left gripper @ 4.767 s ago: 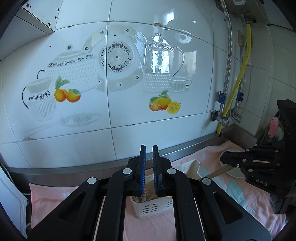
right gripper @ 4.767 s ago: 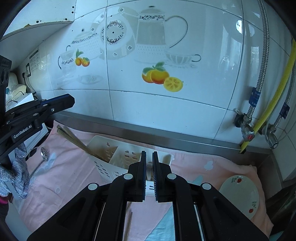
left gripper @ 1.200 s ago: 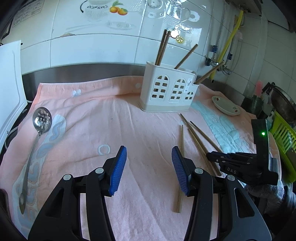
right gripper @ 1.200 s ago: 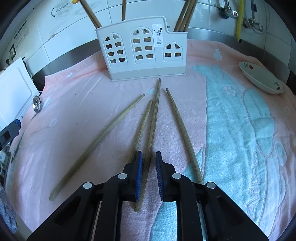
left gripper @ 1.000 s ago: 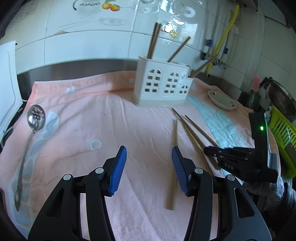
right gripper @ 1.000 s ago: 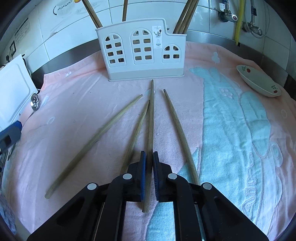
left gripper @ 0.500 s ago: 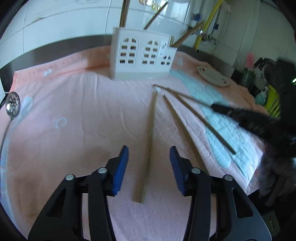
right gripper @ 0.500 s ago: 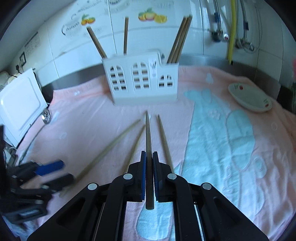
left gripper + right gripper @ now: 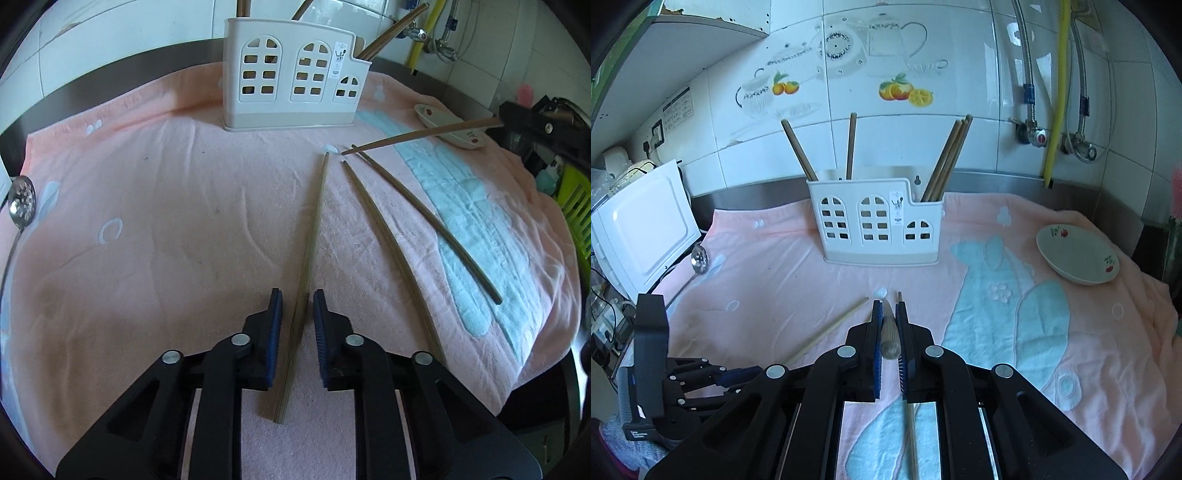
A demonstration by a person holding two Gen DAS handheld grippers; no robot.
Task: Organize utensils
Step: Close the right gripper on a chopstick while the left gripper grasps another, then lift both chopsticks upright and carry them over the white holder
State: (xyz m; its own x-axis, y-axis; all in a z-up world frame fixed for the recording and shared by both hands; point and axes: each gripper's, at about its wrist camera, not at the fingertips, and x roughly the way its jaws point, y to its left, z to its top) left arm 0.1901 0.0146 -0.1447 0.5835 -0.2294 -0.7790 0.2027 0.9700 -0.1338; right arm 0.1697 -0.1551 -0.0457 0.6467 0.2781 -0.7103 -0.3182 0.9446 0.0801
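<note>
Now chopstick (image 9: 306, 258) between closing jaws.

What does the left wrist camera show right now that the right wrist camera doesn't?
Only the left wrist view shows the left gripper straddling a chopstick on the towel, its jaws just closing but gaps still visible, and the full side of the raised chopstick. Only the right wrist view shows the right gripper shut on that raised chopstick, plus the white appliance. Both show the utensil holder, the small dish and the pink towel.
</note>
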